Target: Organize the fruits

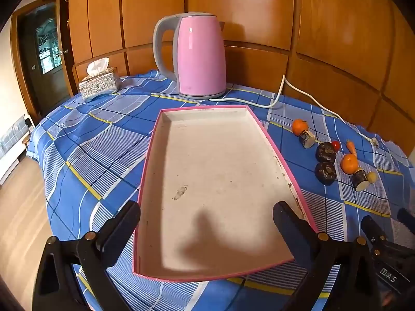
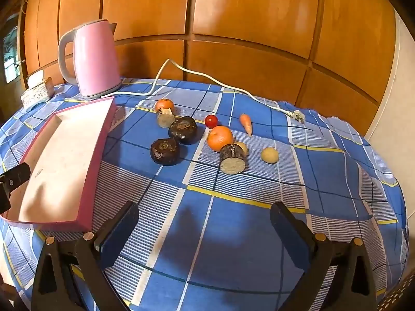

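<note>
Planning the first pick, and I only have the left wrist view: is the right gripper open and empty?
Observer: Yes. The right gripper stands wide open over bare tablecloth, with nothing between its fingers.
Operator: From here the small red fruit looks stuck to a dark fruit.
Observer: It isn't. In the right wrist view there is cloth showing between them.
Operator: Is anything hidden behind the near cut cylinder?
Observer: A pale round piece lies on the cloth to its right, apart from it.
</note>
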Action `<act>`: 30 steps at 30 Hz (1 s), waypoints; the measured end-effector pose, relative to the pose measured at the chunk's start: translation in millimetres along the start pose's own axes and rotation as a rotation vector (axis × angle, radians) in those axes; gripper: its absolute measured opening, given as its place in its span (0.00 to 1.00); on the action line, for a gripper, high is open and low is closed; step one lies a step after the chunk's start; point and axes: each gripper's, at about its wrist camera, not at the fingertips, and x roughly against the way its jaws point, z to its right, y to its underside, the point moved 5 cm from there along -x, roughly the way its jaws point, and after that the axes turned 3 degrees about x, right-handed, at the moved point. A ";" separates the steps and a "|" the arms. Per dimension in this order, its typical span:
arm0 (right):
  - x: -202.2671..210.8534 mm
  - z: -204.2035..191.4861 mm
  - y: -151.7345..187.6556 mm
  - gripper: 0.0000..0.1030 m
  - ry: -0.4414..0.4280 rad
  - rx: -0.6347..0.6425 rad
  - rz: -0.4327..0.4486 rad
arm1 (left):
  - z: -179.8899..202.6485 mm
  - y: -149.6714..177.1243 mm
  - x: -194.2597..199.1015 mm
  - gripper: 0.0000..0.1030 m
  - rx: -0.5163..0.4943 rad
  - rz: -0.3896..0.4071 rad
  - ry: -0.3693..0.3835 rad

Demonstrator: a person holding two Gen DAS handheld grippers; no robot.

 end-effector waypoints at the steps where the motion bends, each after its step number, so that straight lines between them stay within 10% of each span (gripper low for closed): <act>1: 0.2 0.3 -0.1 1.00 0.000 -0.001 0.000 | 0.1 0.1 0.0 1.00 -0.001 0.000 0.001; 30: 4.9 -3.8 -0.6 1.00 -0.010 0.016 0.012 | 2.6 -0.8 4.1 1.00 0.004 0.000 0.008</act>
